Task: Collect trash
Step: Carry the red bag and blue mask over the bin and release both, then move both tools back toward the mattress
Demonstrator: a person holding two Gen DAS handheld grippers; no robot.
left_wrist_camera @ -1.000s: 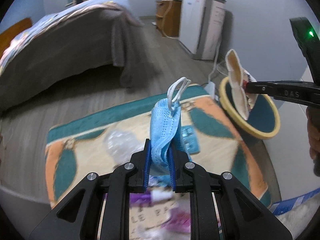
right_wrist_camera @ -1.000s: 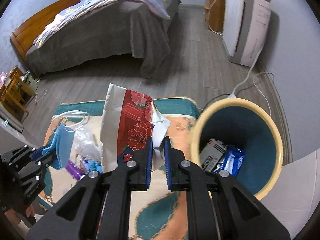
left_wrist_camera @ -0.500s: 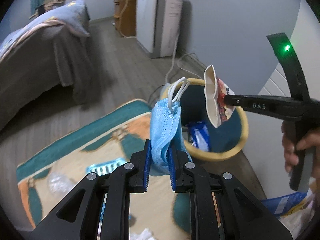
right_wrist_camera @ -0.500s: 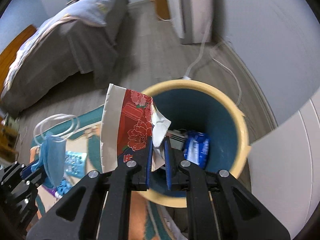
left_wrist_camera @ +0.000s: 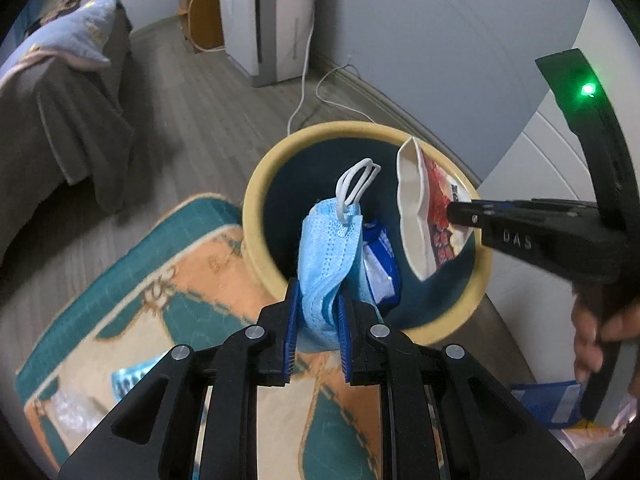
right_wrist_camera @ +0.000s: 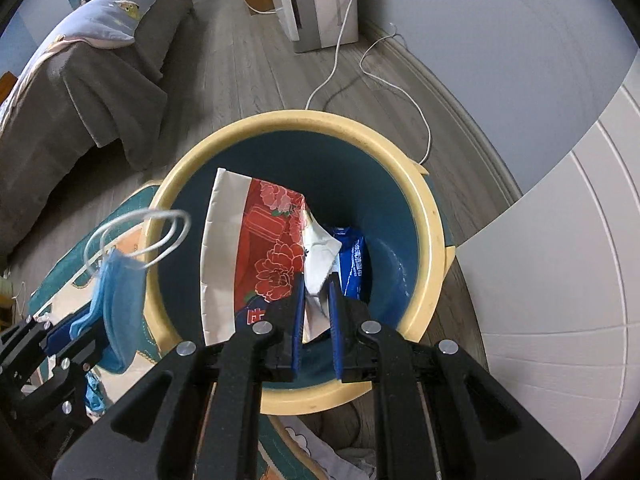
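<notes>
My left gripper [left_wrist_camera: 317, 308] is shut on a blue face mask [left_wrist_camera: 326, 256] with white ear loops, held at the near rim of the yellow-rimmed, dark teal bin [left_wrist_camera: 256, 184]. My right gripper [right_wrist_camera: 314, 300] is shut on a red-flowered white wrapper [right_wrist_camera: 256, 248] and holds it over the bin's mouth [right_wrist_camera: 430, 208]. The wrapper [left_wrist_camera: 424, 216] and right gripper [left_wrist_camera: 456, 213] also show in the left wrist view. The mask [right_wrist_camera: 116, 296] and left gripper [right_wrist_camera: 60, 336] show at lower left of the right wrist view. Blue packets [right_wrist_camera: 354, 264] lie inside the bin.
A teal and orange patterned rug [left_wrist_camera: 132, 300] holds more litter, a blue wrapper [left_wrist_camera: 128, 378] and clear plastic [left_wrist_camera: 68, 412]. A bed [right_wrist_camera: 72, 52] stands at left. A white appliance [left_wrist_camera: 264, 12] with a cord [right_wrist_camera: 376, 76] stands behind the bin. A white cabinet [right_wrist_camera: 560, 280] is at right.
Both grippers have moved right from over the rug to the bin. The wrapper now hangs over the bin's mouth and the mask is at its near rim.
</notes>
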